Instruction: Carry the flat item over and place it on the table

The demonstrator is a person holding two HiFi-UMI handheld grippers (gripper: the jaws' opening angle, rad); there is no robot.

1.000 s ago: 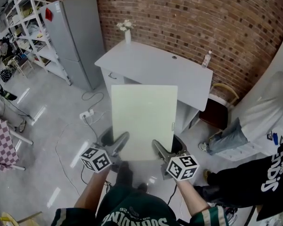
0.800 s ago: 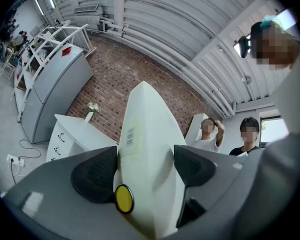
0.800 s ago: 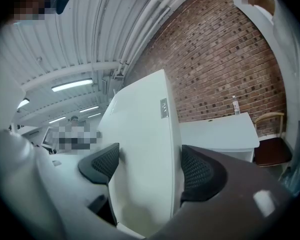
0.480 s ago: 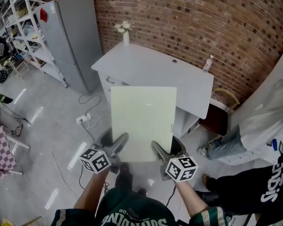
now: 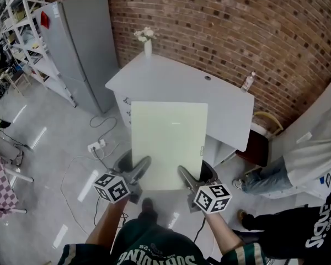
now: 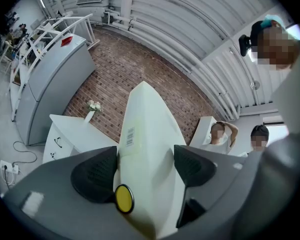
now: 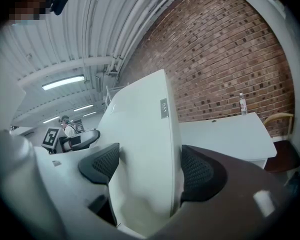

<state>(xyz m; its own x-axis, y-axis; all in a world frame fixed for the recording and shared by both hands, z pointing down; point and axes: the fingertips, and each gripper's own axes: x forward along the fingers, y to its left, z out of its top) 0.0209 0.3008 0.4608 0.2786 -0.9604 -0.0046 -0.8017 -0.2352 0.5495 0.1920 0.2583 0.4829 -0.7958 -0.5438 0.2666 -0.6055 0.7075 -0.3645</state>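
White table (image 5: 171,84) ahead, open floor (image 5: 55,142) at left, flat board (image 5: 168,145) clenched at near edge by left tool (image 5: 139,168), right tool (image 5: 185,174)

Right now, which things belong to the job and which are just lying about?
Job: board, table, left claw, right claw, both shut on the board.
Lying about: vase, bottle, fridge, chair, power strip.

We see a grey fridge (image 5: 83,43) against the brick wall (image 5: 237,26). Left of it stands a white shelving rack (image 5: 22,32); right of it a vase of white flowers (image 5: 147,44), farther right a bottle (image 5: 246,83). A power strip (image 5: 95,146) lies on the floor before it.
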